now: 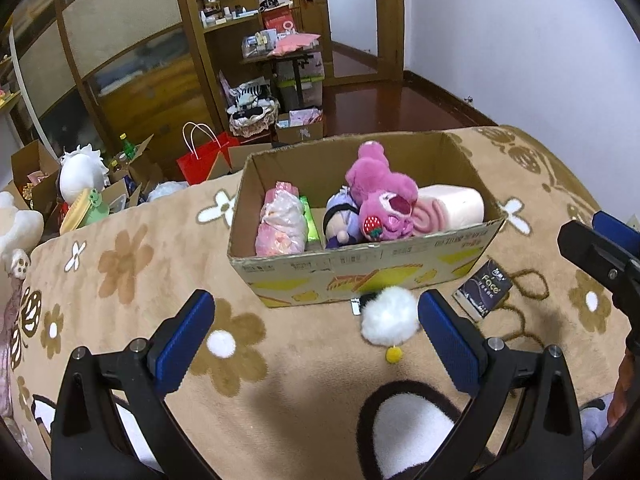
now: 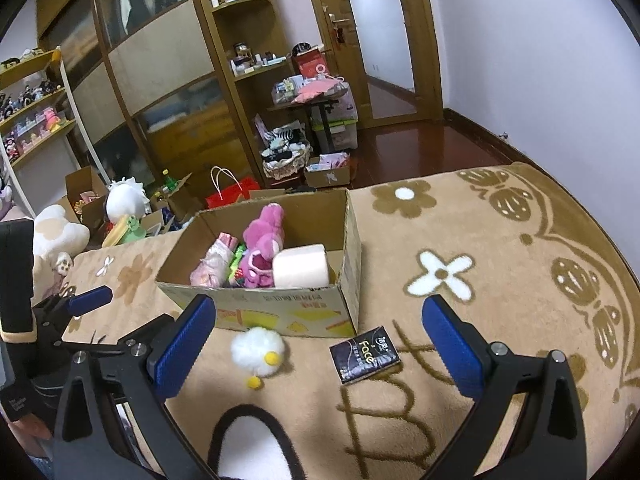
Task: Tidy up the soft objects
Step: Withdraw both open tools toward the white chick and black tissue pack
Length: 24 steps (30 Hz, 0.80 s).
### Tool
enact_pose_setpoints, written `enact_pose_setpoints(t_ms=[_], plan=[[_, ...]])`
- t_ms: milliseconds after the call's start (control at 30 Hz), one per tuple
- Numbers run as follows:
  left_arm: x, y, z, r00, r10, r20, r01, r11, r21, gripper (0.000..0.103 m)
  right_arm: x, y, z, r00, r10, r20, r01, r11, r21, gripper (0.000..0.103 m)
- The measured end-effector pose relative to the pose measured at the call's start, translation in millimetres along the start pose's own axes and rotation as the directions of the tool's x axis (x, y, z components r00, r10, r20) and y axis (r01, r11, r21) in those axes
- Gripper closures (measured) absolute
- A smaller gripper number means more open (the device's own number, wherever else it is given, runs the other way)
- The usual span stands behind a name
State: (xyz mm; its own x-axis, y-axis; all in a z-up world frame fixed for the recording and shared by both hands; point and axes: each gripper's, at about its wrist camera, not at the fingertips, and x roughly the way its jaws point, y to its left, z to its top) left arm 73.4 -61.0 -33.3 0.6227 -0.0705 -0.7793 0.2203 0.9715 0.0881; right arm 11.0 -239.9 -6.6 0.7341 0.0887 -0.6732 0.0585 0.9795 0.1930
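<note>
A cardboard box (image 1: pixel 360 264) stands on the beige flowered blanket (image 1: pixel 160 280). It holds a pink plush bear (image 1: pixel 380 192), a purple doll (image 1: pixel 340 220), a pink roll (image 1: pixel 452 204) and a pink bagged item (image 1: pixel 280 224). A white fluffy pompom (image 1: pixel 388 316) with a yellow ball lies in front of the box, between my left fingers, nearer the right one. My left gripper (image 1: pixel 316 340) is open and empty. My right gripper (image 2: pixel 320 344) is open and empty above the blanket; the pompom (image 2: pixel 256 346) and a dark tissue pack (image 2: pixel 364 354) lie between its fingers.
The tissue pack (image 1: pixel 484 288) lies right of the pompom. The box (image 2: pixel 280 308) shows in the right wrist view too. Beyond the bed edge are a red bag (image 1: pixel 204 160), open cartons, a white plush (image 1: pixel 82 172), a wardrobe and a shelf.
</note>
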Motion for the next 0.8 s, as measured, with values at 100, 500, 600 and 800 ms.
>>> enact_pose_setpoints(t_ms=[100,500,600,800], plan=[[8.1,-0.4,-1.8,1.000,0.013,0.002,-0.013,1.000,-0.022,0.002,10.1,-5.0,-4.5,1.000,-0.023,-0.017,0.023,1.000,0.006,0.000],[40.5,-18.7,-8.1,0.999,-0.022,-0.037,0.023,1.000,0.013,0.002,49.7,-28.2,-21.3,0.991,-0.059,-0.118,0.065,0.996,0.052,0.000],[48.2,-24.4,-10.5,0.998,-0.022,-0.050,0.024,0.999,0.029,0.002,57.3,-33.2,-26.3,0.987,-0.068,-0.144,0.078,0.995,0.062,0.000],[64.5,-35.1,-13.5,0.998,0.000,-0.057,0.004,0.998,0.061,0.002,70.9,-38.5,-31.9,0.982,-0.075,-0.173,0.090,0.993,0.079,0.000]])
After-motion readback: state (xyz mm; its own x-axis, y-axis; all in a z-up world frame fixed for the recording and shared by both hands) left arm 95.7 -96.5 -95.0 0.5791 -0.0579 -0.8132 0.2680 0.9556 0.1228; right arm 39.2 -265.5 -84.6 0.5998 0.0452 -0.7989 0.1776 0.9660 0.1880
